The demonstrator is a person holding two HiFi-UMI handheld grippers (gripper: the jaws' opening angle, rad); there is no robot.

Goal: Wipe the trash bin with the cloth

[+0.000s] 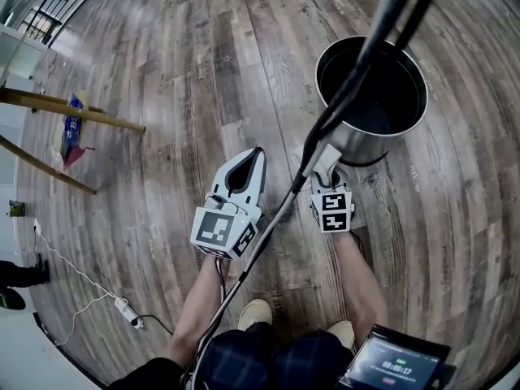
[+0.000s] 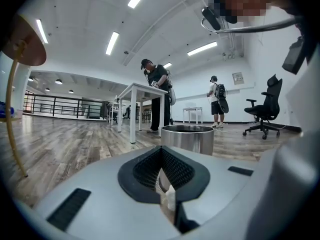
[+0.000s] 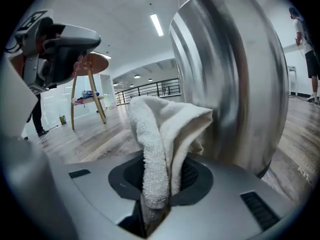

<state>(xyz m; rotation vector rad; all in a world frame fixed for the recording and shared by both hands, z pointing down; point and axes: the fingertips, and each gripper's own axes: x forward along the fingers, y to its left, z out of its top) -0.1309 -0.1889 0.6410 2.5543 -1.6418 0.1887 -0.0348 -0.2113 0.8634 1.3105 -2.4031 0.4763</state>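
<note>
Two grippers are in play, and only one carries anything. My right gripper (image 3: pixel 161 186) is clamped on the white terry cloth (image 3: pixel 165 134), which is pinched low at a fold so that a thick doubled pad stands free above the jaws. My left gripper (image 1: pixel 257 158) has its jaws drawn together with none of the task's things in them. A small pale scrap shows low in the gap, and I cannot tell what it is.

The round brushed-steel trash bin (image 3: pixel 235 84) stands upright on the grey-brown wooden plank floor (image 1: pixel 162 96), just ahead of the right gripper and near its lower wall. I cannot tell whether the cloth touches the metal yet.

I judge the cloth soft, light and limp. It will flatten against the curve, but it could drag out of the jaws if I press hard, so the deep hold on the fold suits it. The bin looks smooth and slippery, and from the head view it looks empty, so it is probably light enough to skate or tip on this floor. I would steady it at the rim with the free gripper, since the wall offers no purchase.
</note>
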